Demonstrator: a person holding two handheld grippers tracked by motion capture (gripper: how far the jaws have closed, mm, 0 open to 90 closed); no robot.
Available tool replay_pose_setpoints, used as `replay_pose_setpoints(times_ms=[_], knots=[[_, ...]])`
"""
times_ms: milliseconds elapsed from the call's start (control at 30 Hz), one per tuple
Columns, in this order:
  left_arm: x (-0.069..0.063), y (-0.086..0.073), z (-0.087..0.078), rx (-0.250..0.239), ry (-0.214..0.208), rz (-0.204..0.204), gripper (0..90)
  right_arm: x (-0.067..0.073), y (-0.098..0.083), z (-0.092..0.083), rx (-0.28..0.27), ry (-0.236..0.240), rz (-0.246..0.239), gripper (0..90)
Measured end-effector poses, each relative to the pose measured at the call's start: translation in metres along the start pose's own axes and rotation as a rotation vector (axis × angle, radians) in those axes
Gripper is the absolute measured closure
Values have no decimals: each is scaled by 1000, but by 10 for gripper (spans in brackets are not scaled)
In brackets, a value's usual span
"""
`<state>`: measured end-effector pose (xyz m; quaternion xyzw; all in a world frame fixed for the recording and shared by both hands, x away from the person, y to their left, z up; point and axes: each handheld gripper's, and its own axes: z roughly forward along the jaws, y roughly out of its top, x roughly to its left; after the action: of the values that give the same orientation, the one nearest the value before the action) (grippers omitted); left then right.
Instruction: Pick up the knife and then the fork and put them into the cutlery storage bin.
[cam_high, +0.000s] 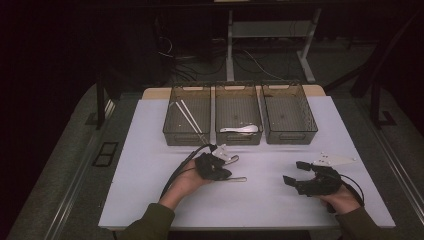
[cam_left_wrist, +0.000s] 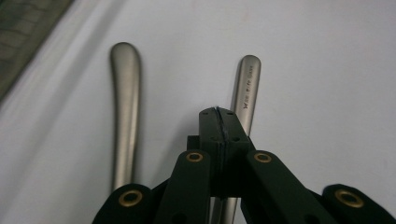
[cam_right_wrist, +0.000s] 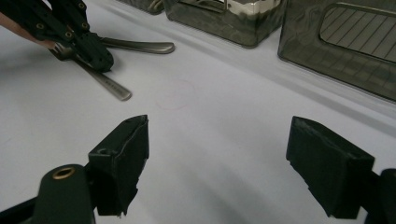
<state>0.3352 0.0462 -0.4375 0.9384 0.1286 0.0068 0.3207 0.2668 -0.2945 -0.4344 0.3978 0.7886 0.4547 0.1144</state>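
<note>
The left tongs are pinched on the handle of a steel utensil, which lies low over the white table in front of three bins, probably for sorting. A second utensil lies just beside it. The right tongs hang spread and empty, well apart, apparently waiting.

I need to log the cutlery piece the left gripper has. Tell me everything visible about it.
The utensil is slim, matte grey metal with a rounded handle end bearing small engraved lettering. Its head is hidden. The left gripper is shut on its handle, which juts past the jaws low over the white table; whether it touches the table is unclear. A second, curved metal handle lies beside it, apart.
</note>
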Motion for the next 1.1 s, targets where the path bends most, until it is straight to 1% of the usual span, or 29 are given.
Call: replay_pose_setpoints(times_ms=[67, 100, 167, 233, 267, 300, 333, 367, 433, 467, 567, 667, 700, 733, 833, 967, 1067, 1100], knots=[[0, 0, 0, 5, 1, 6, 889, 0, 0, 0, -1, 1, -4, 210], [0, 0, 0, -3, -3, -4, 889, 0, 0, 0, -1, 1, -5, 210], [1, -1, 0, -5, -7, -9, 889, 0, 0, 0, -1, 1, -4, 211], [1, -1, -3, -9, -1, -12, 888, 0, 0, 0, -1, 1, -3, 211], [2, -2, -5, -19, -1, -11, 888, 0, 0, 0, 0, 2, 0, 211], [1, -3, -9, -34, -1, -28, 888, 0, 0, 0, 0, 2, 0, 211], [1, -4, -13, -39, -3, -37, 887, 0, 0, 0, 0, 1, 0, 211], [1, -6, -19, -60, -5, -41, 886, 0, 0, 0, 0, 2, 0, 211], [1, -10, -26, -84, 1, -51, 836, 0, 0, 0, 0, 3, -1, 211], [2, -13, -31, -91, 6, -45, 817, 0, 0, 0, 0, 3, 0, 211], [2, -23, -45, -102, 30, -64, 757, 0, 0, 0, 1, 2, -3, 211], [3, -36, -61, -111, 63, -94, 705, 0, 0, 0, 2, 1, -3, 211], [4, -41, -67, -115, 73, -115, 692, 0, 0, 0, 2, 1, -2, 211], [5, -46, -72, -116, 80, -128, 673, 0, 0, 0, 1, 0, -2, 211], [8, -60, -80, -114, 94, -164, 629, 0, 0, 0, 1, 0, -8, 211], [8, -75, -81, -97, 87, -223, 580, 0, 0, 0, 1, 0, -9, 211], [7, -81, -80, -86, 81, -257, 559, 0, 0, 0, -1, -1, -8, 212], [7, -82, -79, -79, 83, -258, 557, 0, 0, 0, 0, -1, -7, 212]])
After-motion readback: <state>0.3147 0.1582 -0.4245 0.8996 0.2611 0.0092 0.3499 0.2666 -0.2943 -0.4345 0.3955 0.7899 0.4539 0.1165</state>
